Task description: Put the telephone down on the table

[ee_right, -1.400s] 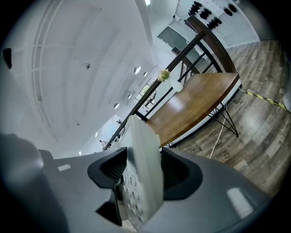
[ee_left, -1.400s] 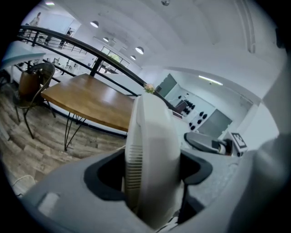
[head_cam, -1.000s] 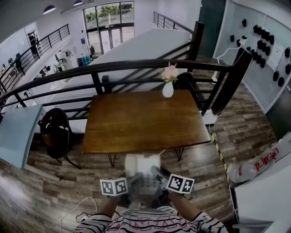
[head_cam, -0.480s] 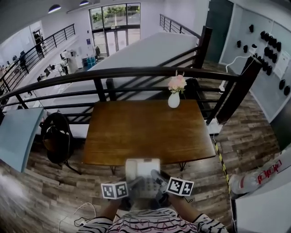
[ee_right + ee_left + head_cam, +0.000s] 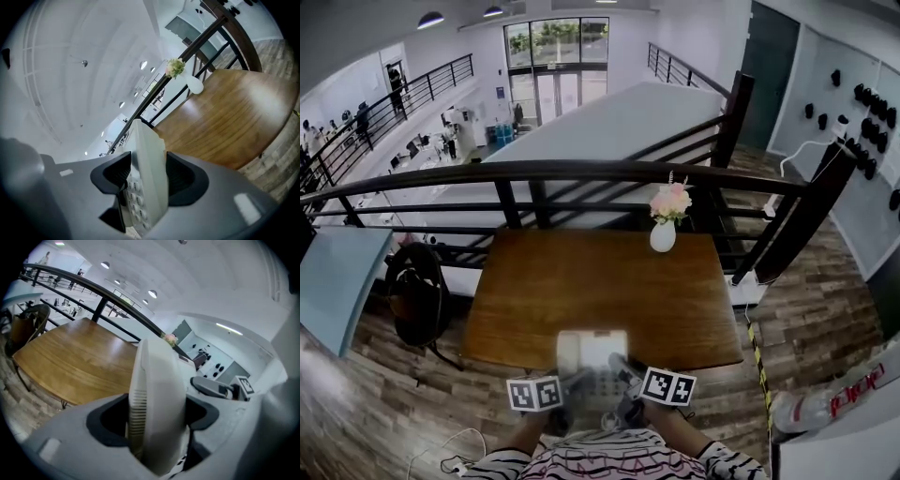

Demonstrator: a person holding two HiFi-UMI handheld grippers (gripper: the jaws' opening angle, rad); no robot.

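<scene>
The telephone (image 5: 592, 354), white with its keypad up, is in the air at the table's (image 5: 581, 281) near edge, carried between the two tools. In the head view its far end overlaps that edge, and the rest hangs over the wood floor (image 5: 384, 403) in front of the person. It is not resting on the tabletop.

The left gripper (image 5: 154, 418) is clamped on the phone's left side, with the ribbed edge of the casing wedged between its dark pads. The right gripper (image 5: 149, 178) is clamped on the right side, and rows of keys show just inside its jaws. Both sets of jaws stand wide, filled by the body of the phone.

The brown tabletop lies ahead of both tools. At its far edge stands a white vase (image 5: 663, 235) with pink flowers. A dark railing (image 5: 581, 171) runs just behind the table, and a chair (image 5: 417, 292) sits off its left side.
</scene>
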